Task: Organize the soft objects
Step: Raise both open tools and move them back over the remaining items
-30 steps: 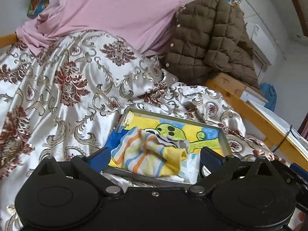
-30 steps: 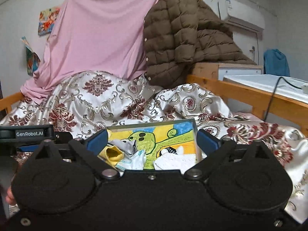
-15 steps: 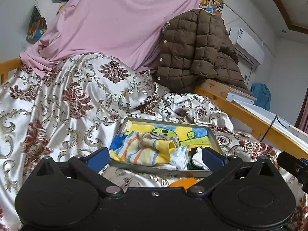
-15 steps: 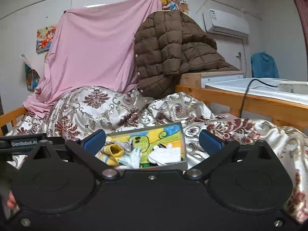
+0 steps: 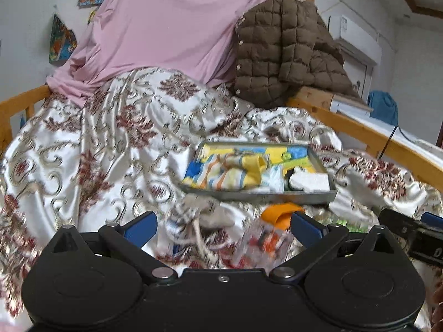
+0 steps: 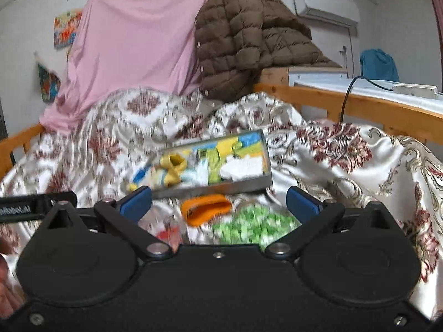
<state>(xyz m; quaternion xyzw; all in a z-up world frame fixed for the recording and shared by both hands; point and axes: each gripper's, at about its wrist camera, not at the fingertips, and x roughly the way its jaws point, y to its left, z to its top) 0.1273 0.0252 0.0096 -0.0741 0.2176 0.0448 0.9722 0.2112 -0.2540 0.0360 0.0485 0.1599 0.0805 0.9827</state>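
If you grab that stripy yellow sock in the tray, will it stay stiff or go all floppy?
Probably floppy: the striped sock lies crumpled and folded over itself in the tray, so it would likely droop from the fingers. It looks like thin knit, so probably light. It overlaps the pale cloth beside it, which might drag along.

One metal tray [image 5: 304,193] with a cartoon-printed bottom lies on one floral satin bedspread [image 5: 110,144]. Inside it are one striped sock [image 5: 221,173] and one white folded cloth [image 5: 310,179]. In front sit one orange item [image 6: 206,209] and one blurred green-and-white patterned piece [image 6: 253,225]. One pink sheet [image 5: 171,27] and one brown quilted jacket [image 5: 282,49] hang behind.
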